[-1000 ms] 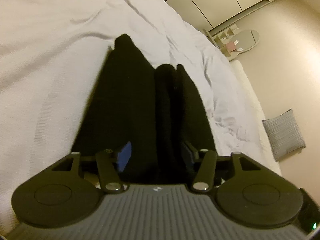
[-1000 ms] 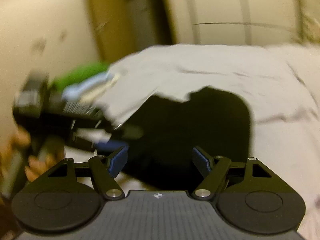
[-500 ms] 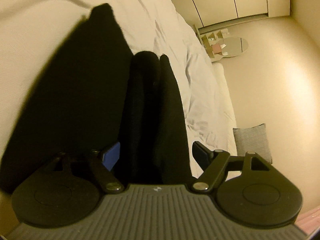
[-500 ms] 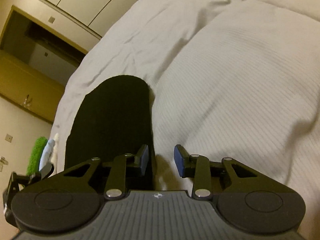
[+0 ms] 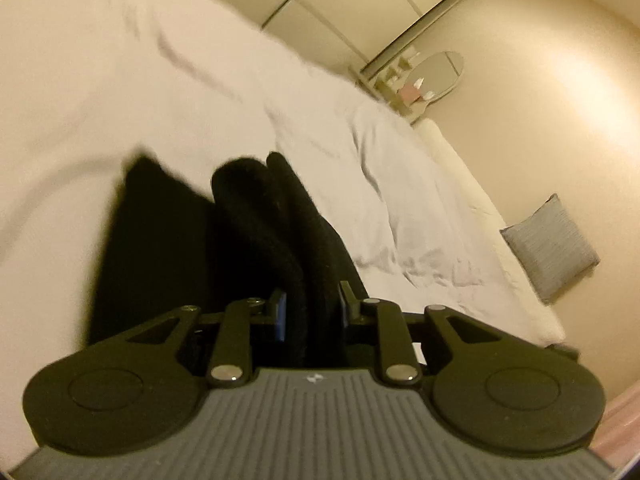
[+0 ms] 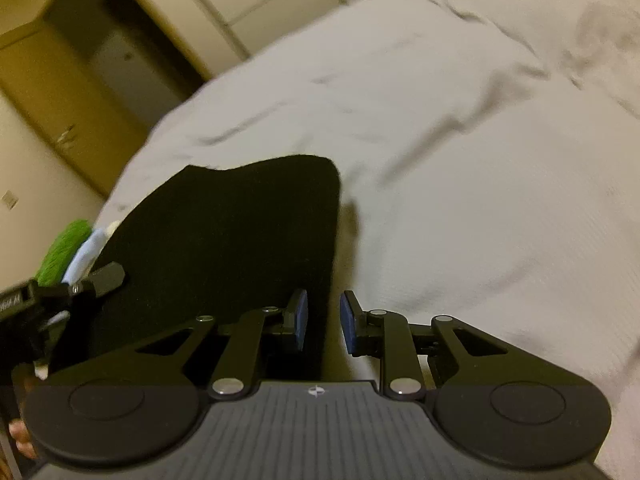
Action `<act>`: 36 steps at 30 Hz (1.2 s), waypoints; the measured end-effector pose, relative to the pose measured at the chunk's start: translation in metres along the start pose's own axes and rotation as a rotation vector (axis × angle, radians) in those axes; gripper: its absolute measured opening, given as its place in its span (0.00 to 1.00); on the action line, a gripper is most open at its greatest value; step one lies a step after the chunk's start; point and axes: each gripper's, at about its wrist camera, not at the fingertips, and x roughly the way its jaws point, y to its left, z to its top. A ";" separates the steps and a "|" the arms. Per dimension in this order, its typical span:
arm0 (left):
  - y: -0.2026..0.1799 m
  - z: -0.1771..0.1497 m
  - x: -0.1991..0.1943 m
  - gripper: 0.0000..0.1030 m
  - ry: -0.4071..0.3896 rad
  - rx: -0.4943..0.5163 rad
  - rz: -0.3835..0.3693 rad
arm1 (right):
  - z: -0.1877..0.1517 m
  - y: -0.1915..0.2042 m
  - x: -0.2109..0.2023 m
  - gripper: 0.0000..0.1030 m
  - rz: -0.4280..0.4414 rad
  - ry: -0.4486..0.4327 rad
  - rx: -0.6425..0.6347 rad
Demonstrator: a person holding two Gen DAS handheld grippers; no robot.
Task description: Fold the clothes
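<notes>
In the left wrist view, the left tongs point(image 5: 311, 314) are drawn close together on a thick bunched fold of the black garment point(image 5: 260, 220), with cloth filling the gap between the blue pads point(image 5: 281, 316). From there the garment runs toward 12 o'clock over the white bed point(image 5: 120, 92), a flatter panel lying at 10 o'clock beside the raised fold. Beyond the bed's edge, a grey cushion point(image 5: 552, 248) sits on the floor at 3 o'clock, and a small oval mirror point(image 5: 438, 74) stands by the wall at 1 o'clock.

In the right wrist view, the right tongs point(image 6: 323, 322) are narrowed to a small gap, with the garment's right edge point(image 6: 224, 232) running between the pads; whether they pinch it I cannot tell. The garment spreads toward 11 o'clock on the bed point(image 6: 460, 140). At 9 o'clock, the left tongs point(image 6: 100, 276) reach its edge, with green cloth point(image 6: 64, 248) and pale blue cloth point(image 6: 86, 252) just behind. A dark doorway point(image 6: 120, 48) lies at 10 o'clock.
</notes>
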 end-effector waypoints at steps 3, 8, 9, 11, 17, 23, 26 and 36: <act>0.012 0.006 -0.020 0.19 -0.023 0.030 0.055 | -0.001 0.033 0.001 0.25 -0.012 -0.013 -0.120; 0.051 -0.005 -0.028 0.17 0.004 -0.036 0.128 | -0.015 0.083 0.007 0.25 -0.094 -0.042 -0.355; 0.053 -0.009 -0.029 0.17 0.000 -0.036 0.127 | -0.017 0.088 0.010 0.25 -0.108 -0.045 -0.383; 0.052 -0.016 -0.032 0.16 -0.021 -0.016 0.122 | -0.021 0.091 0.013 0.25 -0.119 -0.050 -0.422; 0.062 -0.027 -0.012 0.19 -0.013 -0.008 0.141 | -0.032 0.086 0.019 0.25 -0.127 -0.054 -0.491; 0.060 -0.027 -0.019 0.18 -0.032 -0.021 0.198 | -0.036 0.095 0.028 0.25 -0.159 -0.071 -0.552; 0.022 -0.032 -0.040 0.16 -0.079 0.121 0.281 | -0.029 0.079 0.025 0.25 -0.089 -0.067 -0.464; 0.007 -0.065 -0.024 0.17 0.015 0.218 0.331 | -0.013 0.035 0.021 0.28 0.107 -0.023 -0.199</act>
